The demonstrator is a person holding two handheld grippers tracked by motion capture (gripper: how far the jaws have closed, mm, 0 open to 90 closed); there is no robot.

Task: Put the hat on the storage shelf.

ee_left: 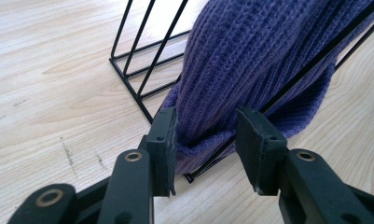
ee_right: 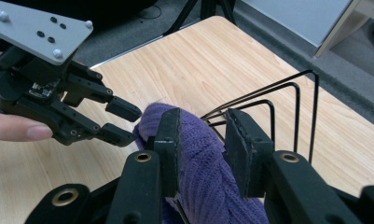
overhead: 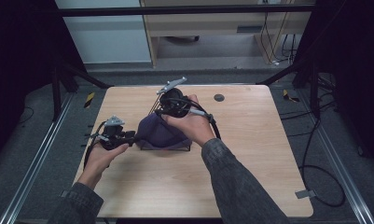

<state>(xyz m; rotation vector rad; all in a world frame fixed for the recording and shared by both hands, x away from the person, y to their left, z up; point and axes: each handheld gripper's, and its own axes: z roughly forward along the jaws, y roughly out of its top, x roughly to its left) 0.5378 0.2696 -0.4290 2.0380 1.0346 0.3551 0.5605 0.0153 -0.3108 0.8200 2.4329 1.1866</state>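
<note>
- A purple knitted woollen garment [overhead: 159, 132] is draped over a black wire rack [ee_left: 142, 60] that stands at the middle of the light wooden desk [overhead: 250, 154]; its cloth hangs between and around the upright wires.
- The left tongs [ee_left: 205, 140], coming in low from the rack's left end, have a fold of the knit's lower edge between their pads. The left pad looks to touch the cloth while the right pad stands a little off it, so the grip reads as released, not clenched.
- The right tongs [ee_right: 201, 140] sit over the top of the garment beside the rack's bent wire loops. The wool bulges up between the pads with a gap at the right pad: loosened too, with nothing pinched.
- In the right gripper view the left tongs [ee_right: 121, 122] show just beside the knit's near end, jaws parted.
- My judgement: the step in hand is settling the garment on the rack and letting go of it.
- The next move calls for drawing both tongs straight back from the wool without snagging the loose knit or tipping the light wire rack.
</note>
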